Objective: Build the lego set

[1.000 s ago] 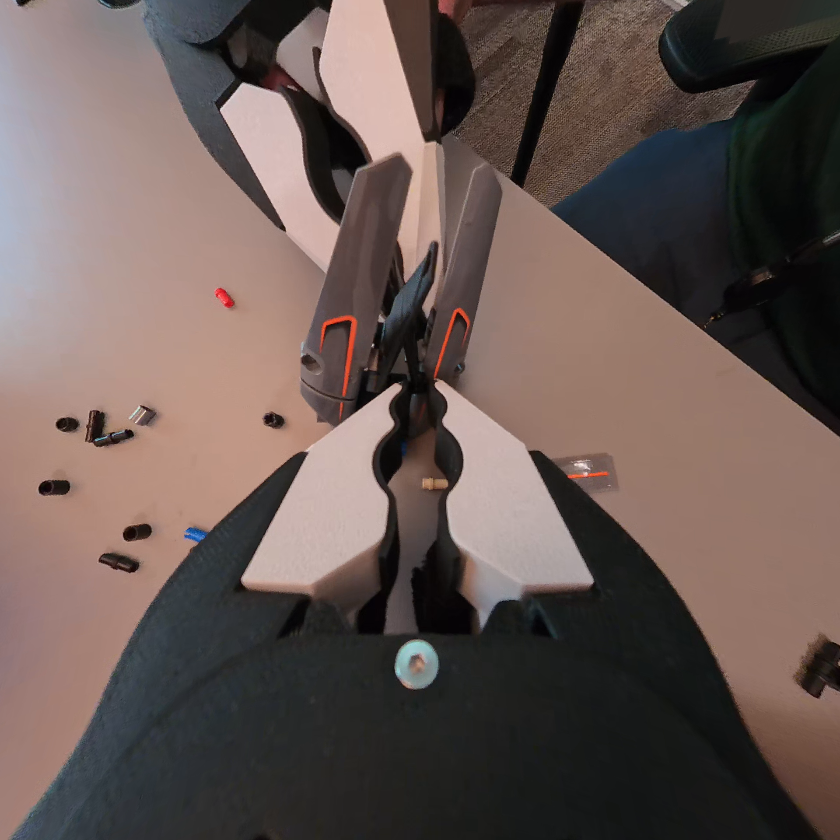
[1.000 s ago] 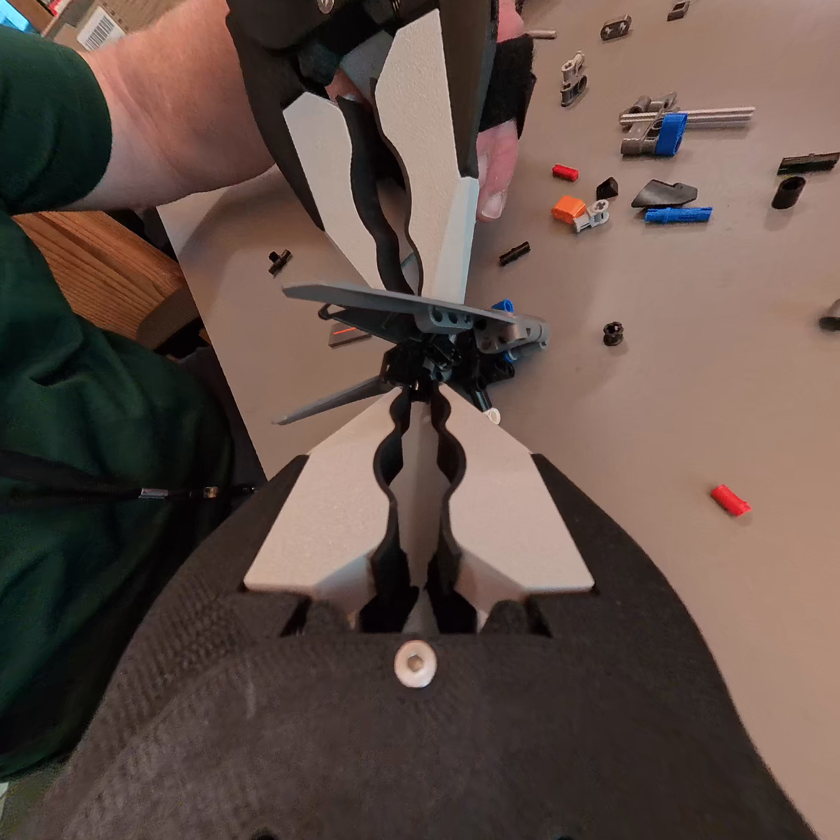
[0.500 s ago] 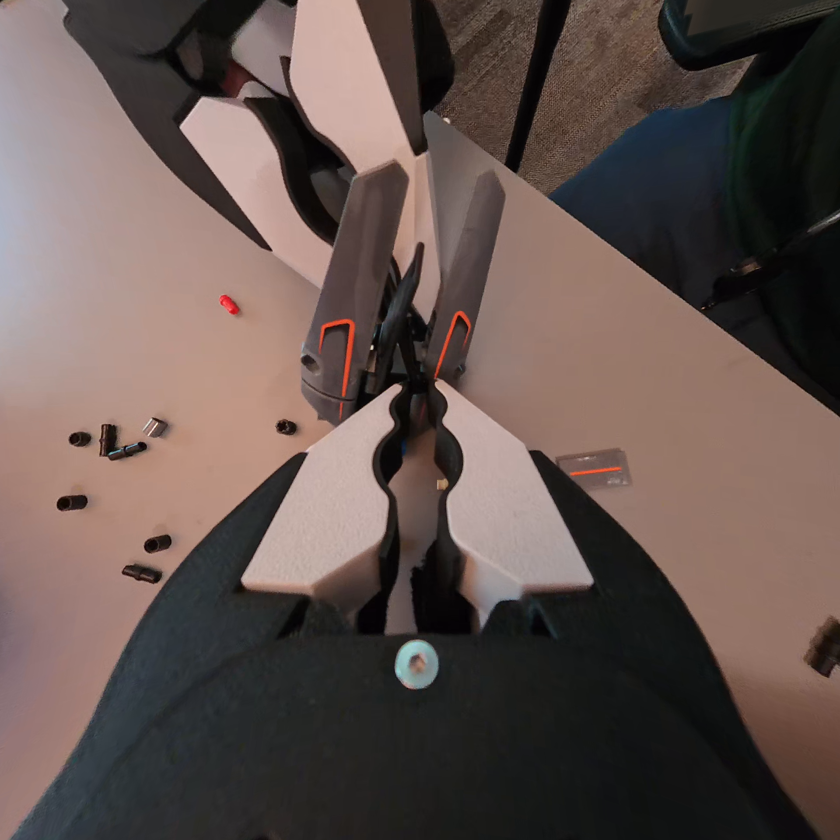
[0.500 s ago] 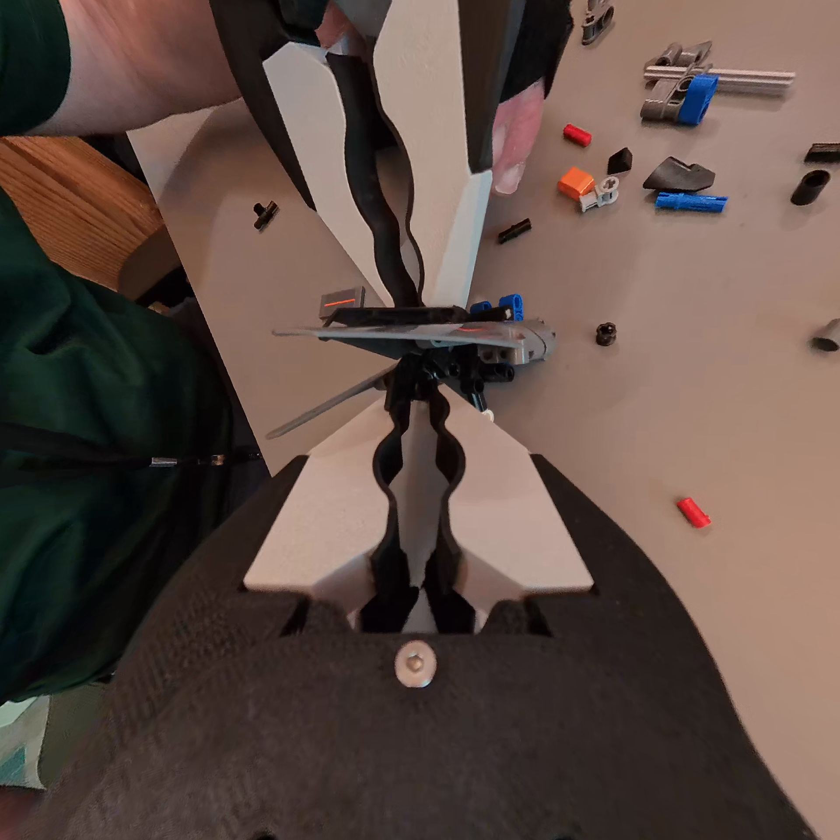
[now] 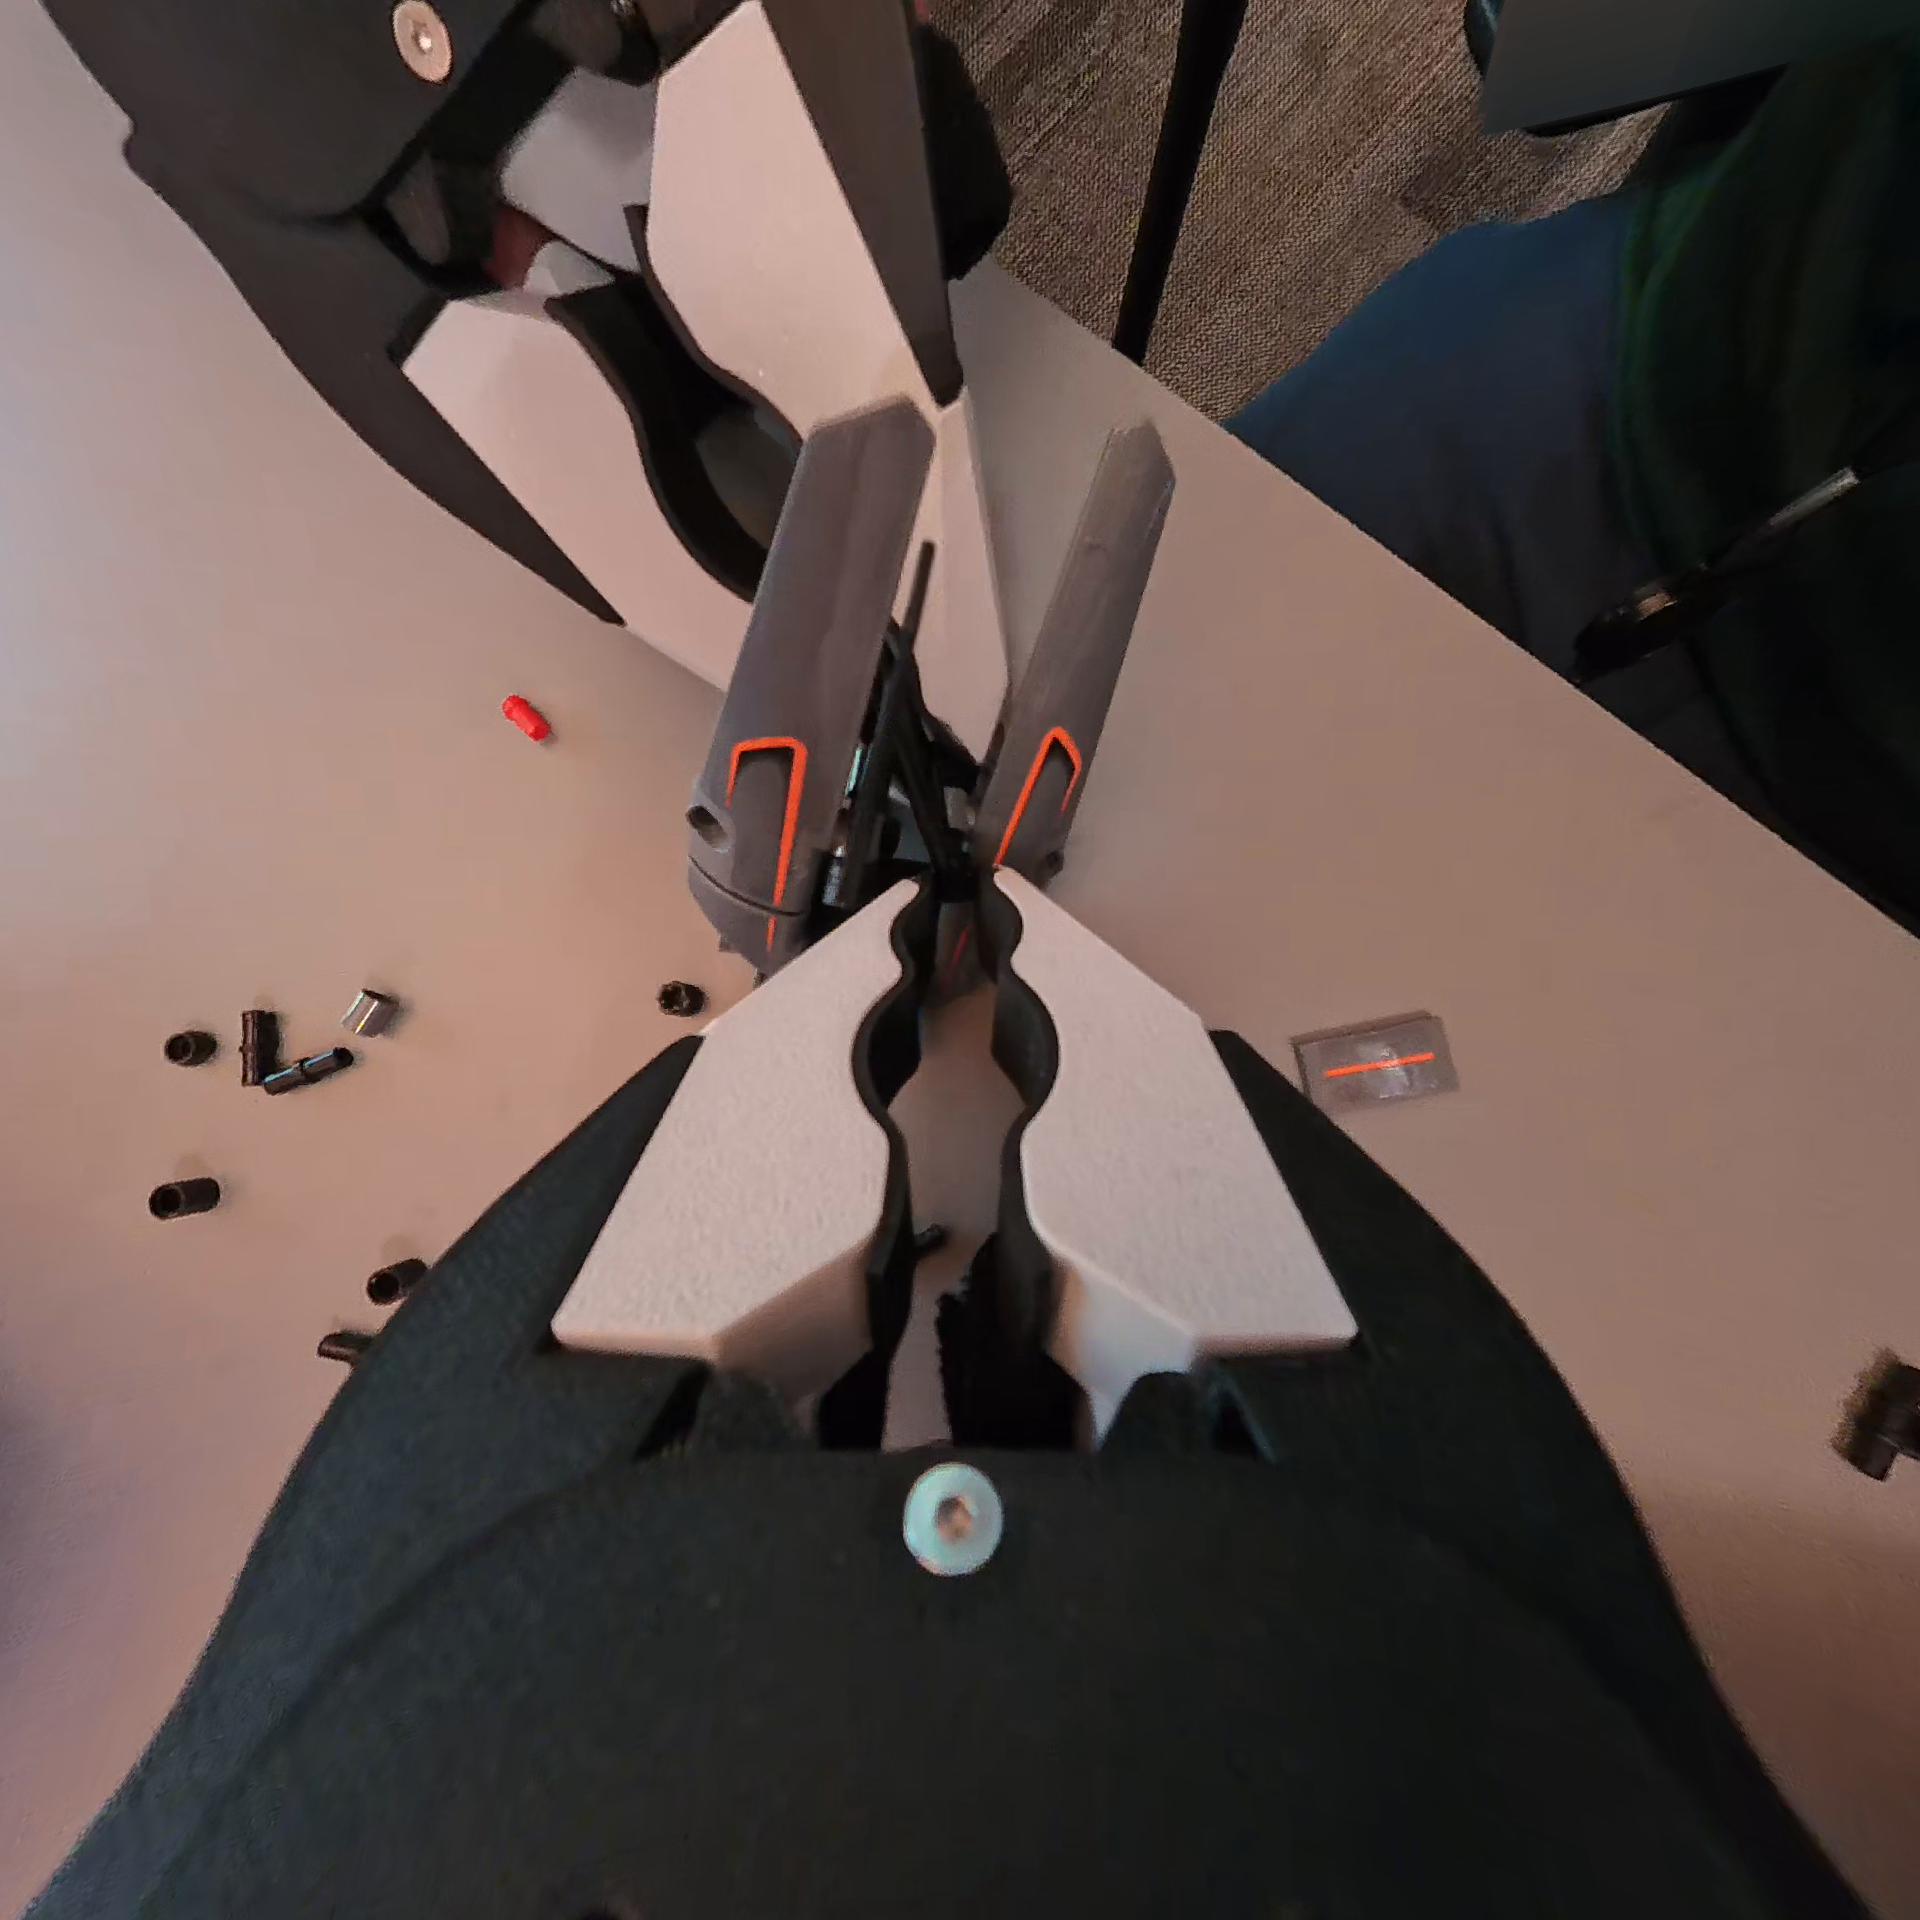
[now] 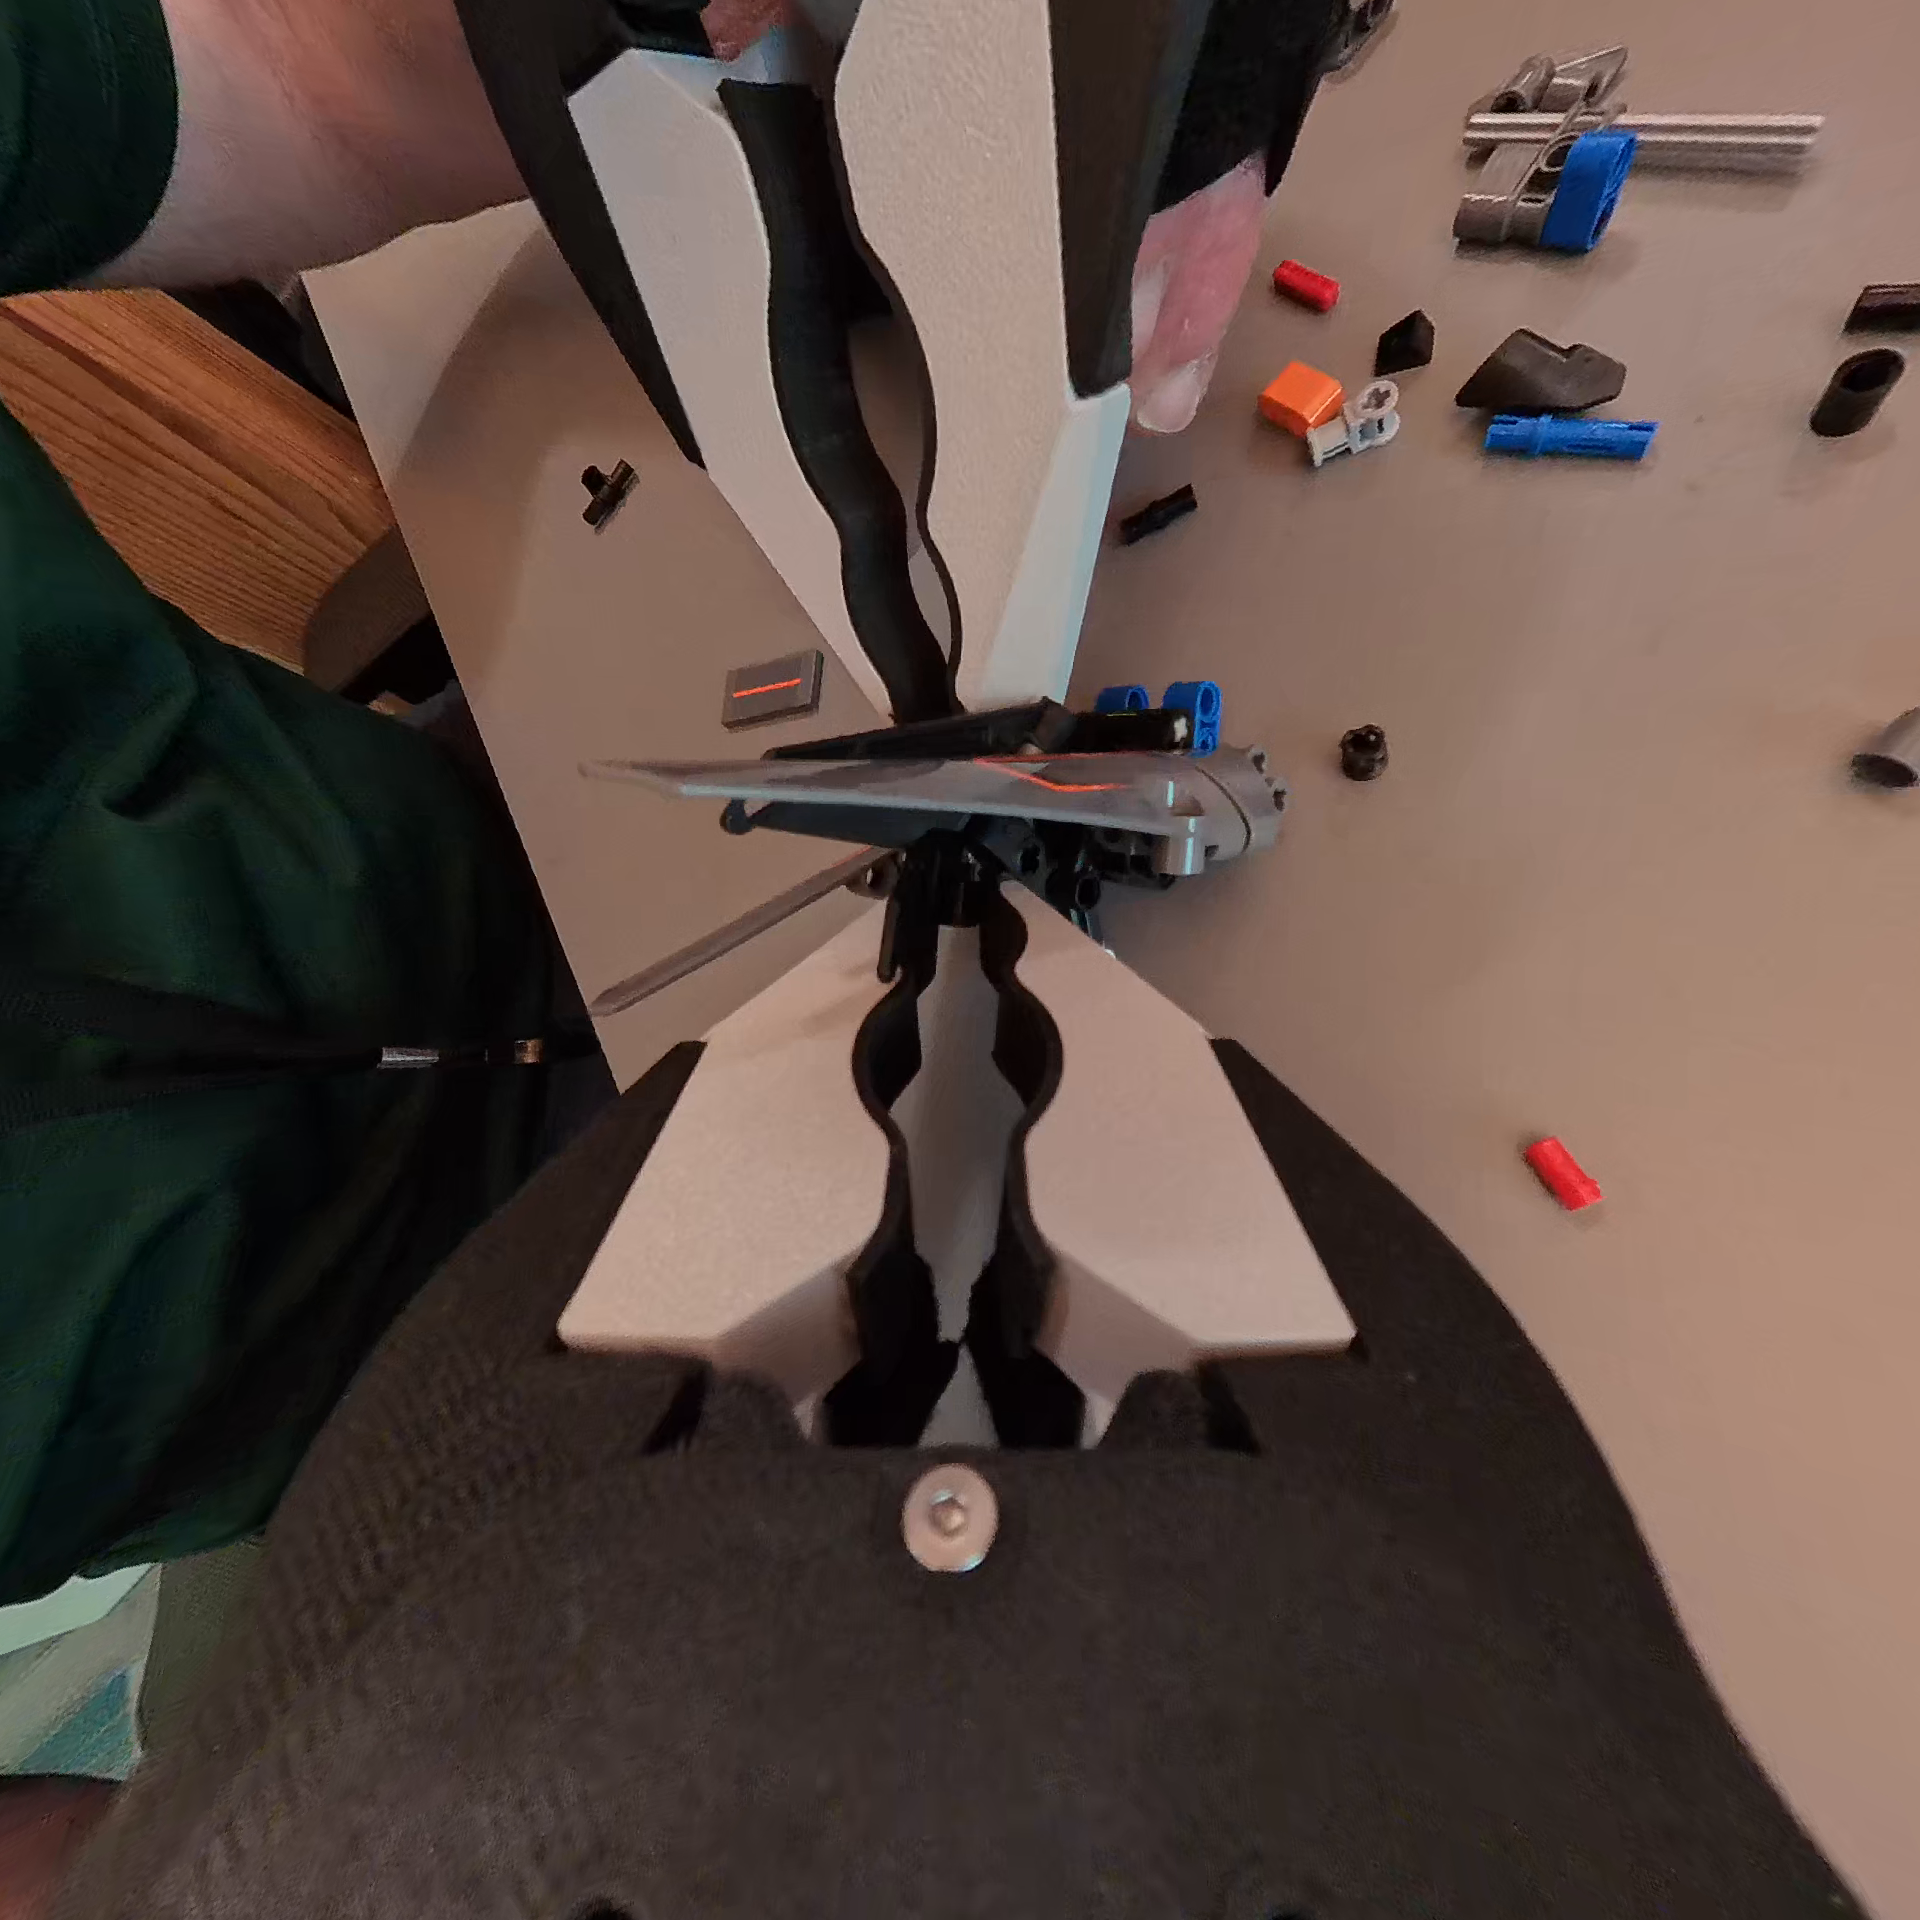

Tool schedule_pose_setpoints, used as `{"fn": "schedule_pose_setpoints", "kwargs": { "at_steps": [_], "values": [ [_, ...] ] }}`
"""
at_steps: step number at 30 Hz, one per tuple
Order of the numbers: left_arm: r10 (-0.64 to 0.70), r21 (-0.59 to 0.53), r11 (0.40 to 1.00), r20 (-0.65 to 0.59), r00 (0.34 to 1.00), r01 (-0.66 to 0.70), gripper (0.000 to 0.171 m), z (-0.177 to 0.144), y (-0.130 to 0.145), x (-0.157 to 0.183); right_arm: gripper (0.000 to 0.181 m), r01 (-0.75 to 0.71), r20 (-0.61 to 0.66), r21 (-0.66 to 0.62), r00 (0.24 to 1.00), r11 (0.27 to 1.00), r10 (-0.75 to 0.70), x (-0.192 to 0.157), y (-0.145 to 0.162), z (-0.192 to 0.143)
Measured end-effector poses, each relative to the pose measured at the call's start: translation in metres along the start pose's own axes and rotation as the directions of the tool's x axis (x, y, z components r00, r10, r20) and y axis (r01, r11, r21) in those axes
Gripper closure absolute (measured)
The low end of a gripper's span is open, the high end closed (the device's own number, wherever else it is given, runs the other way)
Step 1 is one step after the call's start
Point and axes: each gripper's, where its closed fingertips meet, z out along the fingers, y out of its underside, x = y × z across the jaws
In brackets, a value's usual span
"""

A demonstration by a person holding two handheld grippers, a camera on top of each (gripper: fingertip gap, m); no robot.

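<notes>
The lego model [image 5: 810, 665] is a small craft with two long grey wing panels marked with orange lines and a black core. It is held above the table edge between both grippers. My left gripper [image 5: 951, 894] is shut on the black core between the wings. My right gripper [image 6: 956, 914] is shut on the model's black underside [image 6: 935, 790], and its white fingers [image 5: 727, 260] also reach in from the top of the left wrist view. The left gripper's fingers [image 6: 935, 312] come down from the top of the right wrist view onto the model.
Loose pieces lie on the grey table [image 5: 1351, 727]: a red pin [image 5: 525, 719], black pins [image 5: 187, 1200], a grey tile with an orange line [image 5: 1371, 1065], an orange piece [image 6: 1299, 395], a blue pin [image 6: 1569, 434], a grey and blue assembly [image 6: 1558, 177]. A person in green [image 6: 208, 935] sits at the table edge. Left and right tips are no more than a few centimetres apart.
The model has been turned between the grippers: in the right wrist view its upper wing went from tilted to nearly edge-on. Both grippers kept their hold.
</notes>
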Motion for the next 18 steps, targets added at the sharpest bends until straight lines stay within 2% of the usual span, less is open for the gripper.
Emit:
{"fn": "schedule_pose_setpoints", "kwargs": {
  "at_steps": [12, 18],
  "values": [
    [0.053, -0.067, 0.996, 0.030, 0.998, -0.051, 0.167, 0.0011, -0.0014, -0.0008, 0.175, -0.060, 0.027, 0.018, 0.998, 0.998, 0.059, -0.0029, 0.0007, -0.0022],
    [0.094, -0.112, 0.990, 0.042, 0.995, -0.089, 0.167, 0.0030, -0.0028, -0.0010, 0.175, -0.076, 0.016, -0.035, 0.997, 0.997, 0.076, -0.0052, 0.0029, -0.0045]
  ]
}}
